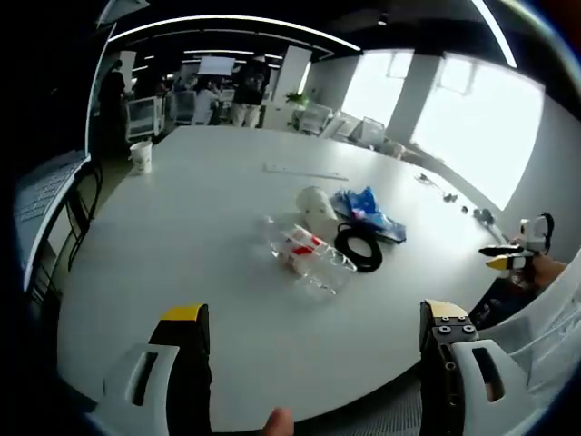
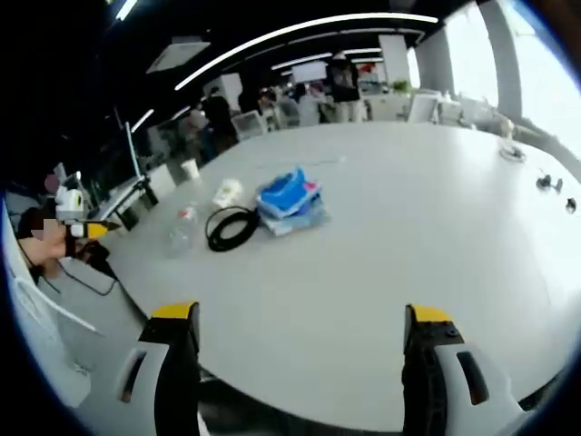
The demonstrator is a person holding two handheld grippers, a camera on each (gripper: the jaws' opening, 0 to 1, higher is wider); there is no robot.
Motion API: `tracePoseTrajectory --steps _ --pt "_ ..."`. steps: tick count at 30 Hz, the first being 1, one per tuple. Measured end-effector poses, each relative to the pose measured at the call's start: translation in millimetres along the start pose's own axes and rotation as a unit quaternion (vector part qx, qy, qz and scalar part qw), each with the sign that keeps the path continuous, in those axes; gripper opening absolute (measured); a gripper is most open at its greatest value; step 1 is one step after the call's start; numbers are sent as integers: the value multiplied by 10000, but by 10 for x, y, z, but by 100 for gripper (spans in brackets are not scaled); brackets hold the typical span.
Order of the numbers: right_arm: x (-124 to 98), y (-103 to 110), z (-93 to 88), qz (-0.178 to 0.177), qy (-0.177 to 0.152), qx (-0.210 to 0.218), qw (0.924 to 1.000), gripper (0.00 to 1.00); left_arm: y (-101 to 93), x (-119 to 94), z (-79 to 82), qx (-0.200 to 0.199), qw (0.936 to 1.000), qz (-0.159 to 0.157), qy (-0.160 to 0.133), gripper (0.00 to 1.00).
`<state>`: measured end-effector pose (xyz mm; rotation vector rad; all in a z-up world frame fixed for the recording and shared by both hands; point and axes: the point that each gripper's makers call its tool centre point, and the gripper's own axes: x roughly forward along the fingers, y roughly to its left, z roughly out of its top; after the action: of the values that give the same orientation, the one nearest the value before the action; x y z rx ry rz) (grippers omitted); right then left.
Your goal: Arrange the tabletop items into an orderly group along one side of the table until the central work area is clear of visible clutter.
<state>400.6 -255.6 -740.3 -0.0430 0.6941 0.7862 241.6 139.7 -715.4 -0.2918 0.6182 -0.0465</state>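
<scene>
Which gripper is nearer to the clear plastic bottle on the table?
Left, I judge. The left gripper is open just short of the bottle, which lies close ahead. From the right gripper, also open, the bottle looks smaller and farther, off to its left.

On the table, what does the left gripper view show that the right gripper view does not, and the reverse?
Left gripper view adds: the red label on the clear bottle and a fingertip. Right gripper view adds: no further table item that I can tell. Both share: the bottle, black cable coil, blue bag, white cup, far paper cup.
</scene>
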Motion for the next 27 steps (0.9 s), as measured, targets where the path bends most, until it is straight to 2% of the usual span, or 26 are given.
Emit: tracePoseTrajectory --steps 27 --pt "31 -11 39 -34 4 4 10000 91 54 36 30 -88 10000 17 -20 93"
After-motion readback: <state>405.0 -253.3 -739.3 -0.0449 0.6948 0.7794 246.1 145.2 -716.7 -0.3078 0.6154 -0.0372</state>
